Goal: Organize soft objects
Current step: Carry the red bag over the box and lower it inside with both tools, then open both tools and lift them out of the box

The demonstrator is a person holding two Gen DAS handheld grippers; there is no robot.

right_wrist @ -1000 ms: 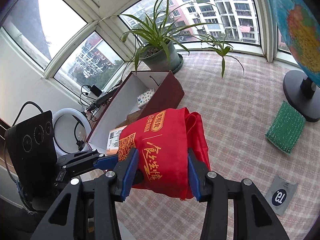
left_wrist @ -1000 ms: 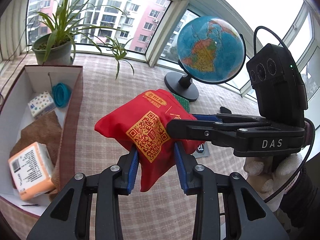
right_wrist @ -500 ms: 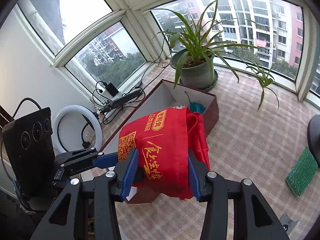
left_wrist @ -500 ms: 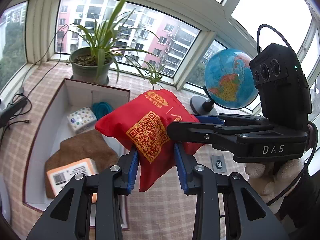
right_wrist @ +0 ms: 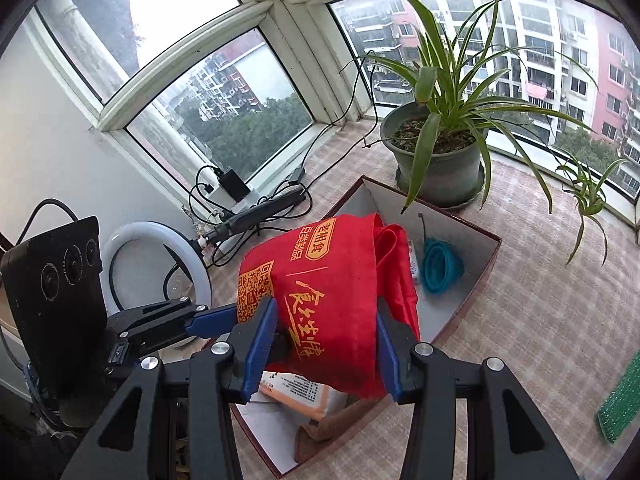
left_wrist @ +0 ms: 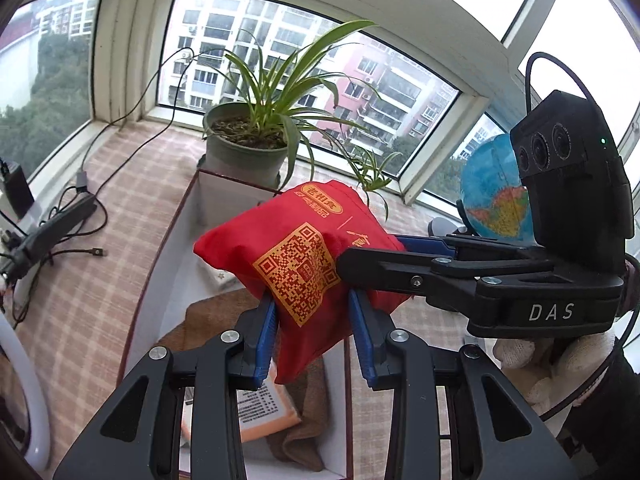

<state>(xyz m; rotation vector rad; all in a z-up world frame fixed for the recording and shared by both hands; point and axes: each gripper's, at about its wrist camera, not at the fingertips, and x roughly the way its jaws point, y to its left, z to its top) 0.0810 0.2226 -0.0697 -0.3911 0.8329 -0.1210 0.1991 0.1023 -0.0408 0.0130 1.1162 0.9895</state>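
- Folded red fabric shopping bag with gold QR print has travelled from over the bare checked tablecloth to directly above the maroon-walled, white-lined cardboard box; a second ago the box sat off to the left in the left wrist view, now it lies right under the bag.
- Left gripper: blue pads pinching the bag's lower corner, same hold as before.
- Right gripper: blue pads clamped on the bag's other side, grip unchanged; both carry it together.
- Bag hangs in the air, not touching the box contents as far as I can tell.
- Already in the box: brown folded towel, orange-and-white tissue pack, teal collapsible silicone cup.
- Meaning: transport looks about finished; next is likely lower and release into the box.
- Green scouring pad lies on the tablecloth outside the box, probably one of the soft items left to collect.
- Potted spider plant stands just behind the box; its leaves overhang the far end.
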